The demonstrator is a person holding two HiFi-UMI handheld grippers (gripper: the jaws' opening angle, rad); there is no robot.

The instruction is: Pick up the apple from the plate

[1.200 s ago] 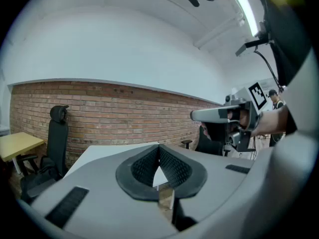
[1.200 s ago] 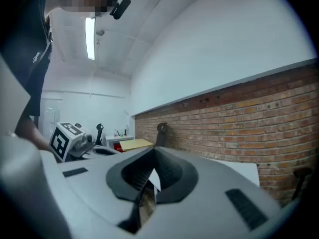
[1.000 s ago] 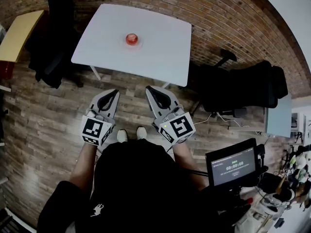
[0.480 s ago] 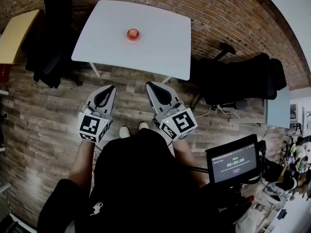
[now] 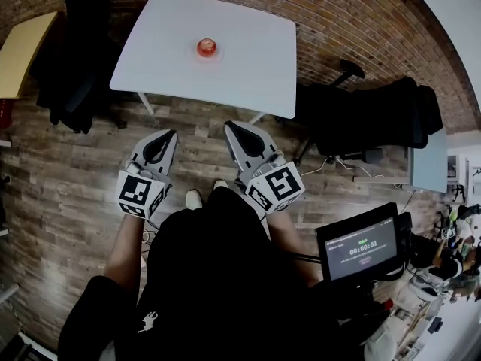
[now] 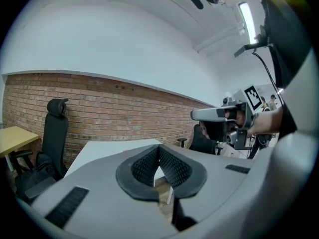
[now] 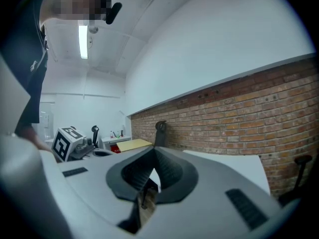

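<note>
A red apple sits on a small pale plate near the middle of a white table, far ahead of both grippers. My left gripper and right gripper hang side by side over the wooden floor, short of the table's near edge. Each is shut with nothing between its jaws. In the left gripper view the left gripper points at the table, and the apple is hidden behind the jaws. The right gripper also has its pads together.
A black office chair stands to the right of the table and dark chairs to its left. A yellow desk is at the far left. A brick wall runs behind the table. A screen sits at the person's right.
Both grippers have edged a little forward toward the table. Both stay shut and the apple has not moved on its plate.
</note>
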